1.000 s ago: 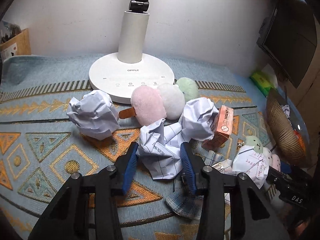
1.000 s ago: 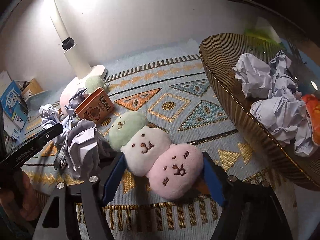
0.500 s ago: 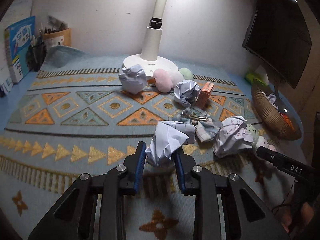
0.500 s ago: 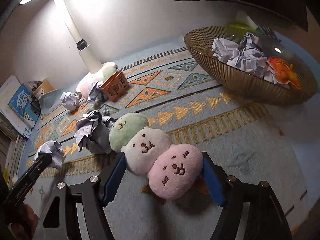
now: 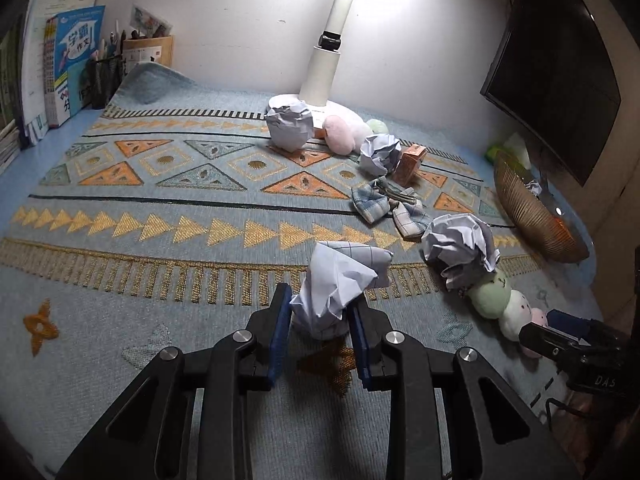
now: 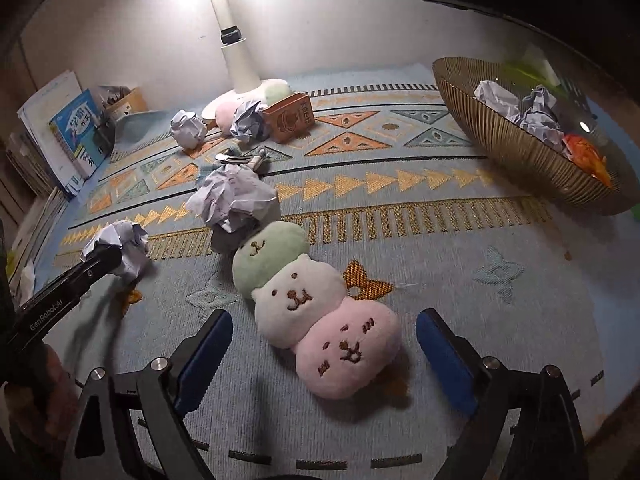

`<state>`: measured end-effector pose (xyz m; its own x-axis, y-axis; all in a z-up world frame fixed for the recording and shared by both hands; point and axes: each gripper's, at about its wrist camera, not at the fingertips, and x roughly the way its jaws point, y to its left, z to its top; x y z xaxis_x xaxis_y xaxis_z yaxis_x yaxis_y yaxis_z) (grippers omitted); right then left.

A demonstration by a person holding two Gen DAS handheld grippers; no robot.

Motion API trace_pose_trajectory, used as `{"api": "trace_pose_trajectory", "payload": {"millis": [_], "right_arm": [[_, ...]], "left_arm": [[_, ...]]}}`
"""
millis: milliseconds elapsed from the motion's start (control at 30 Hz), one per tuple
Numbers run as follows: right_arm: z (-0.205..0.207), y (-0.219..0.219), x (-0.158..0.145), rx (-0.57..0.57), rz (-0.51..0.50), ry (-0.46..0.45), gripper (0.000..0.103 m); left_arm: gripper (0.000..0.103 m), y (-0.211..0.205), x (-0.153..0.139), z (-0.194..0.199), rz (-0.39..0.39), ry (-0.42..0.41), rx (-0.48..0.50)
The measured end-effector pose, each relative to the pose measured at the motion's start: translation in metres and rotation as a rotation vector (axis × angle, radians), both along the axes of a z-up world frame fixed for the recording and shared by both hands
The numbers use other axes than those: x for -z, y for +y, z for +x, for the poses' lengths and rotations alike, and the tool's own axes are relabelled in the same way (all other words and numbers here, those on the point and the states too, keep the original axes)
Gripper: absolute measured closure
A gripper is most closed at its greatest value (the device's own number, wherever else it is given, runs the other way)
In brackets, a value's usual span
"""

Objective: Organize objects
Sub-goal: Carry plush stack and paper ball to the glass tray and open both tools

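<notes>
Right wrist: plush dango [image 6: 316,312] between opening right hand-held gripper [image 6: 324,360] jaws, untouched.

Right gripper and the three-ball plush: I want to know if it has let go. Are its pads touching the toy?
Apart. The right wrist view shows the right gripper opening, mat visible between each pad and the three-ball plush.

Between my left fingers [image 5: 280,332] a crumpled paper ball [image 5: 340,284] sits pinched, off the rug. Between my spreading right fingers [image 6: 444,356], touching neither, the three-ball plush [image 6: 312,312] lies face-up, green end farthest.
</notes>
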<state>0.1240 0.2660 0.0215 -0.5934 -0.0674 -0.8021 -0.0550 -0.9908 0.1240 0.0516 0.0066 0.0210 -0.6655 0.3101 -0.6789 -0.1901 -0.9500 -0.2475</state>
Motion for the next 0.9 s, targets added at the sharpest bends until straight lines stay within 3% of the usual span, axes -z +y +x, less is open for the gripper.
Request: {"api": "trace_pose_trajectory", "payload": {"millis": [167,267,400,567,733,900], "right_arm": [[-0.013,-0.009,0.008,-0.052,0.031,-0.006,0.01],[-0.007,-0.017,0.008,-0.071,0.075,0.013,0.034],[0.003,-0.008,0.005,-0.07,0.034,0.009,0.035],[0.022,0.032,-0.011,0.026,-0.052,0.041,0.035],[0.039,0.079,-0.044,0.133,-0.105,0.131,0.035],[0.049,0.12,-0.083,0.229,-0.097,0.23,0.035]], "left_arm": [[0.078,0.001,-0.001,0.003,-0.011,0.009,-0.002],[0.078,0.003,-0.002,0.005,-0.023,0.015,-0.003],[0.079,0.008,-0.003,0.011,-0.018,0.015,0.008],[0.079,0.023,-0.014,0.023,0.011,0.029,0.075],[0.079,0.048,-0.034,0.031,0.026,0.067,0.151],[0.079,0.088,-0.066,0.03,0.017,0.136,0.246]]}}
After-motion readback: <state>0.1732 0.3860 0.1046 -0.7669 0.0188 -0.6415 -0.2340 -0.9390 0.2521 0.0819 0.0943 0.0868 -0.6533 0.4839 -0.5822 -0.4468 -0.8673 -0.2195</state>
